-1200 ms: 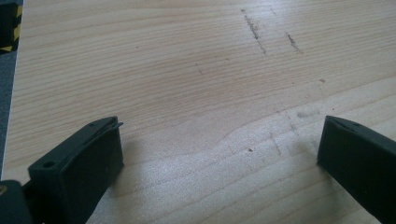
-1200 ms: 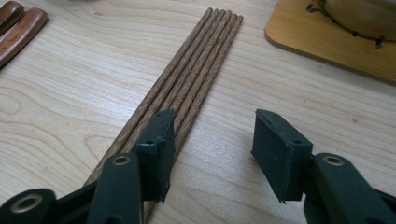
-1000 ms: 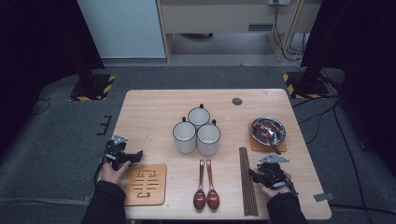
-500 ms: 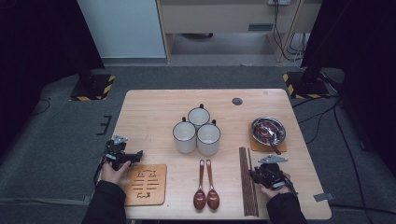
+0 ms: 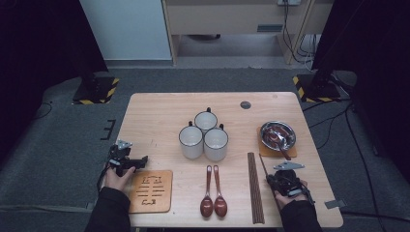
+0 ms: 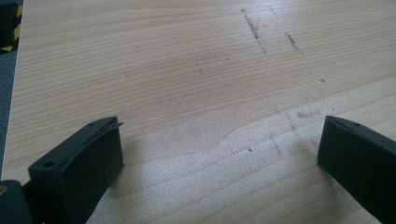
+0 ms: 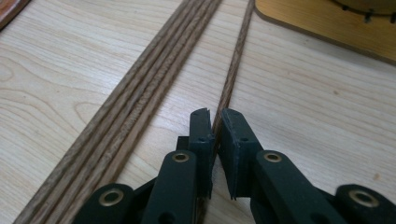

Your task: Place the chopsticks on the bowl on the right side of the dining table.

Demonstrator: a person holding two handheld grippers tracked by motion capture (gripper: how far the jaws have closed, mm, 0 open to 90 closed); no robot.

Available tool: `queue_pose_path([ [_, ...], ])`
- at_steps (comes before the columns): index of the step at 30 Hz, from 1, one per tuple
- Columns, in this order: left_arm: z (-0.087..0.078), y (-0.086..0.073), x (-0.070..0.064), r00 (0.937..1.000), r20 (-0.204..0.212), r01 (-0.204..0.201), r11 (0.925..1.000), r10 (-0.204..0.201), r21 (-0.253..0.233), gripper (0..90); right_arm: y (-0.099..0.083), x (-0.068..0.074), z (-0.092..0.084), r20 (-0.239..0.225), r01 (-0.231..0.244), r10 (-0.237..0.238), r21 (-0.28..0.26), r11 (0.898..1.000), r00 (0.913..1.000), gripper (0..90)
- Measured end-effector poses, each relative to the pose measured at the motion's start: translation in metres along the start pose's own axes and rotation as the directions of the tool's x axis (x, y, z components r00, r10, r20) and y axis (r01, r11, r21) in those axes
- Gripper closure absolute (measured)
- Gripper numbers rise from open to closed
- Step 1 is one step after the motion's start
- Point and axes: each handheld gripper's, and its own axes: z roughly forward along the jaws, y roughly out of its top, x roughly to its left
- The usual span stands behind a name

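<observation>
Light wooden tabletop point(image 5: 159, 108): three mugs point(image 5: 205, 135) mid-table, two spoons point(image 5: 213, 193) and chopsticks point(image 5: 255, 186) near the front edge, coasters toward both side edges.

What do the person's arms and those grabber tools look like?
Both sleeves are dark. The left gripper and right gripper are black, each topped with a grey three-cornered plate. Their flat black fingers hang on arms with round brass-coloured rivets. A thin dark cable trails from the left one.
</observation>
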Motion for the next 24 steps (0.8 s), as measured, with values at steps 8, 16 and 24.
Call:
queue_pose_path([
  [8, 0.000, 0.000, 0.000, 1.0000, 0.000, 0.000, 1.0000, 0.000, 0.000, 0.0, -0.003, -0.006, -0.004, 0.002, -0.004, 0.004, 0.005, 1.000, 1.0000, 84.1],
  [16, 0.000, 0.000, 0.000, 1.0000, 0.000, 0.000, 1.0000, 0.000, 0.000, 0.0, -0.004, -0.017, -0.004, -0.014, -0.006, 0.006, 0.002, 1.000, 0.9999, 84.7],
  [24, 0.000, 0.000, 0.000, 1.0000, -0.001, 0.000, 1.0000, 0.000, 0.000, 0.0, -0.006, -0.017, -0.006, -0.018, -0.001, 0.001, -0.010, 1.000, 0.9998, 75.6],
])
